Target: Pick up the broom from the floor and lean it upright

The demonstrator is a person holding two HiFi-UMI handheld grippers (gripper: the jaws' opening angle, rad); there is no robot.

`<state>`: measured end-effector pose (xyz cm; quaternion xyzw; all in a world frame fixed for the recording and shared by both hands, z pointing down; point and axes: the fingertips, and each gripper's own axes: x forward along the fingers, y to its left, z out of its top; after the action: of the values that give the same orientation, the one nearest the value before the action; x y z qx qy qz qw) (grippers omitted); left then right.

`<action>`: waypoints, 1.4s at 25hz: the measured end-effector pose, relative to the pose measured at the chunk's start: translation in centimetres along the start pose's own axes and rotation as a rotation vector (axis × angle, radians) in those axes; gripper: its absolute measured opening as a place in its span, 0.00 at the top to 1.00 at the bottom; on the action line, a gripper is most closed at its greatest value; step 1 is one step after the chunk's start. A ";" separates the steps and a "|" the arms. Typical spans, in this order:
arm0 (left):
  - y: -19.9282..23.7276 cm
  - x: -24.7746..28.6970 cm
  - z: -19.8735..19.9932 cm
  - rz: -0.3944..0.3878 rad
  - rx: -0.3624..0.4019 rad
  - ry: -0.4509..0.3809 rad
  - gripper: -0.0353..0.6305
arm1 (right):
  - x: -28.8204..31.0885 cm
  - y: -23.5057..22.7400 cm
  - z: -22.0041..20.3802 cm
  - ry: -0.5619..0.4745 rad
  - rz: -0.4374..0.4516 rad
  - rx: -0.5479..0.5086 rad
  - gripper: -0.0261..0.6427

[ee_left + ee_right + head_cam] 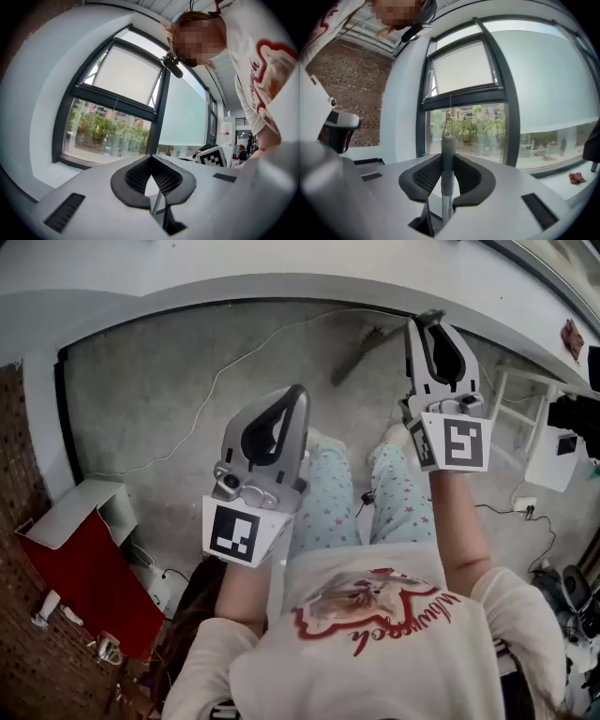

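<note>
Clamping the broom handle [448, 140], jaws of the right gripper [447, 161]; jaws of the left gripper [151, 159] together, empty.

Grey speckled floor [169, 399], met at its far edge by a white wall. A thin white cable [220, 376] winds from the left edge toward the far edge. Near the left edge lies a flat red panel [94, 582] with a white box at its far end. A white power strip [523, 505] with black leads lies near the right edge. Near the far edge is the dark lower end of the broom [361, 357]; whether it touches the floor cannot be judged.
</note>
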<state>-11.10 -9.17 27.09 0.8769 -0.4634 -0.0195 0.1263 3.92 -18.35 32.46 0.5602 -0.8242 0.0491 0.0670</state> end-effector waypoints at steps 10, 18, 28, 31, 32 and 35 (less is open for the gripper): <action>-14.9 10.2 -3.4 -0.205 -0.022 0.057 0.91 | -10.1 -12.9 1.7 -0.091 -0.142 0.103 0.82; -22.8 15.7 -4.9 -0.282 0.030 0.023 0.92 | -16.8 -23.1 -1.1 -0.055 -0.302 0.111 0.82; -28.7 19.6 -3.1 -0.337 0.039 0.021 0.92 | -22.0 -32.6 -0.4 -0.044 -0.509 0.137 0.82; -29.6 21.1 -3.7 -0.372 0.039 0.034 0.92 | -22.5 -34.7 -0.9 -0.038 -0.564 0.137 0.82; -29.7 21.7 -3.9 -0.384 0.040 0.040 0.91 | -22.5 -35.3 -1.0 -0.038 -0.581 0.139 0.82; -29.9 24.0 -4.2 -0.429 0.049 0.055 0.92 | -21.8 -37.2 -1.0 -0.039 -0.626 0.150 0.82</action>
<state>27.31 -11.80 26.01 0.9584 -0.2630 -0.0106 0.1105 46.50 -11.86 30.07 0.7908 -0.6069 0.0762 0.0217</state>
